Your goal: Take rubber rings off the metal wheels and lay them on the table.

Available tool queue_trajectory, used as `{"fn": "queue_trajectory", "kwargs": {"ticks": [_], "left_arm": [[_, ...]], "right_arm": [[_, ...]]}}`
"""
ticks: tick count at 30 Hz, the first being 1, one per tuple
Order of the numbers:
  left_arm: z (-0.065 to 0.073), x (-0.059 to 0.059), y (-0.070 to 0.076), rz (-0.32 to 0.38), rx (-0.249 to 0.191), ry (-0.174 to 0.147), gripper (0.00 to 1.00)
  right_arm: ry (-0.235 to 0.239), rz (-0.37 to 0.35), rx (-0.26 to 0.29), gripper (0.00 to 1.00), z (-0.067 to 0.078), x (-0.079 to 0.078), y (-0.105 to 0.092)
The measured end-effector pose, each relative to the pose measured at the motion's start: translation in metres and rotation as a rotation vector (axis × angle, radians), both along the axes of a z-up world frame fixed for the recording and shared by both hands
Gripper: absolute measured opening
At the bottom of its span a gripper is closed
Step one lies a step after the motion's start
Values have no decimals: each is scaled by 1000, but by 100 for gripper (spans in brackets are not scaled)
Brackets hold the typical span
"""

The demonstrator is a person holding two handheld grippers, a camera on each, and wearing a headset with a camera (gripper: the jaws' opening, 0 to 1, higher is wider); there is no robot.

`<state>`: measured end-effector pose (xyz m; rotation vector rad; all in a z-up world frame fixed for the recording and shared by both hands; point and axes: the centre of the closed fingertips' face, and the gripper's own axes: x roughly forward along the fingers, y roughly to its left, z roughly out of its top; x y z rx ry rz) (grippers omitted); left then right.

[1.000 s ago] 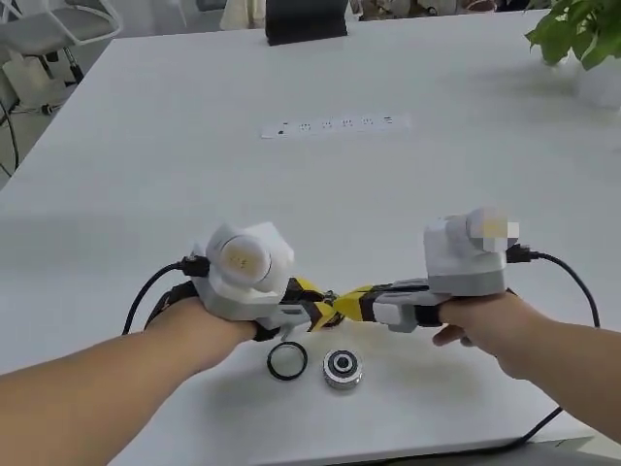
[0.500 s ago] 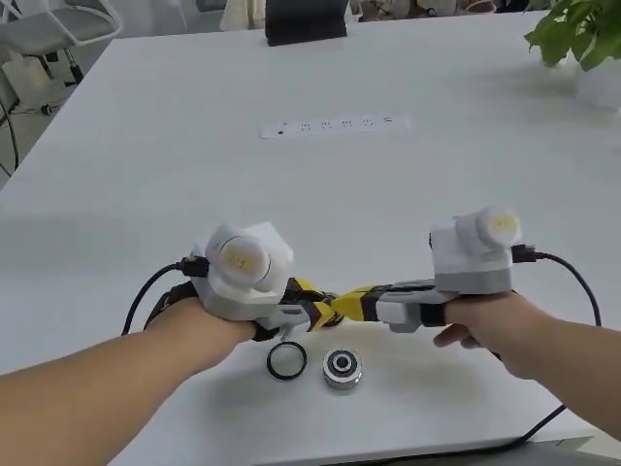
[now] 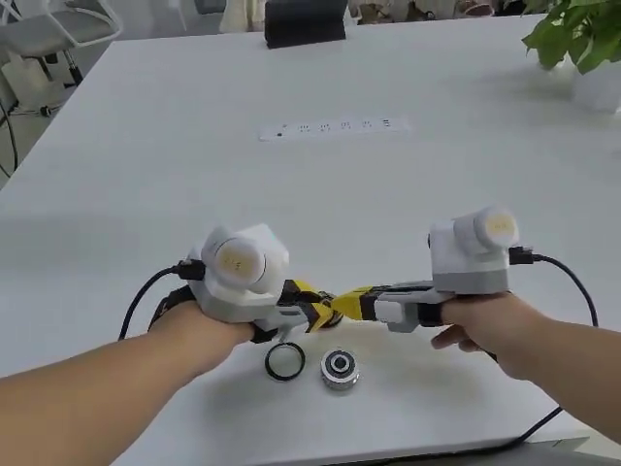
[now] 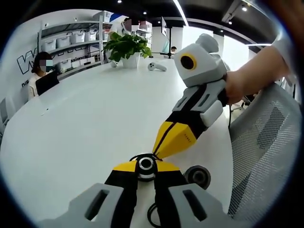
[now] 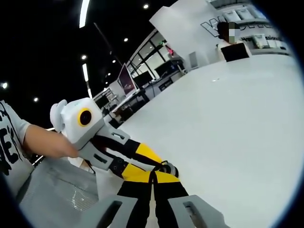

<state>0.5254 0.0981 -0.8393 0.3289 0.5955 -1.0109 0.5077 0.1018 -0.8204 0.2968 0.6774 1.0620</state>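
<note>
The left gripper (image 4: 146, 167), jaws closed, clamps a small silver metal wheel (image 4: 146, 164) just above the white table (image 3: 408, 194). The right gripper (image 4: 158, 151), jaws pressed together, seems to pinch the wheel's black rubber ring (image 4: 135, 158). Peeling looks under way. Next, pull the ring clear and lay it by the loose black ring (image 3: 284, 361) and bare wheel (image 3: 341, 369). The held wheel's hub faces upward, with its axle roughly vertical.

Black rubber ring (image 3: 285, 361), silver metal wheel (image 3: 341, 368) (table (image 3: 291, 194) white).
</note>
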Motion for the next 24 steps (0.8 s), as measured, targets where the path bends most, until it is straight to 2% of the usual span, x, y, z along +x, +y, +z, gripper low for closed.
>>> {"fn": "queue_trajectory", "kwargs": {"ticks": [8, 12, 18, 24], "left_arm": [[2, -1, 4, 20, -18, 36, 8], [10, -1, 9, 31, -50, 51, 9], [21, -6, 16, 25, -71, 41, 15], [36, -10, 22, 33, -111, 38, 20]], "right_arm": [[-3, -20, 0, 0, 1, 3, -3], [-1, -21, 4, 0, 1, 4, -3], [5, -22, 7, 0, 1, 3, -2], [8, -25, 19, 0, 3, 4, -3]]}}
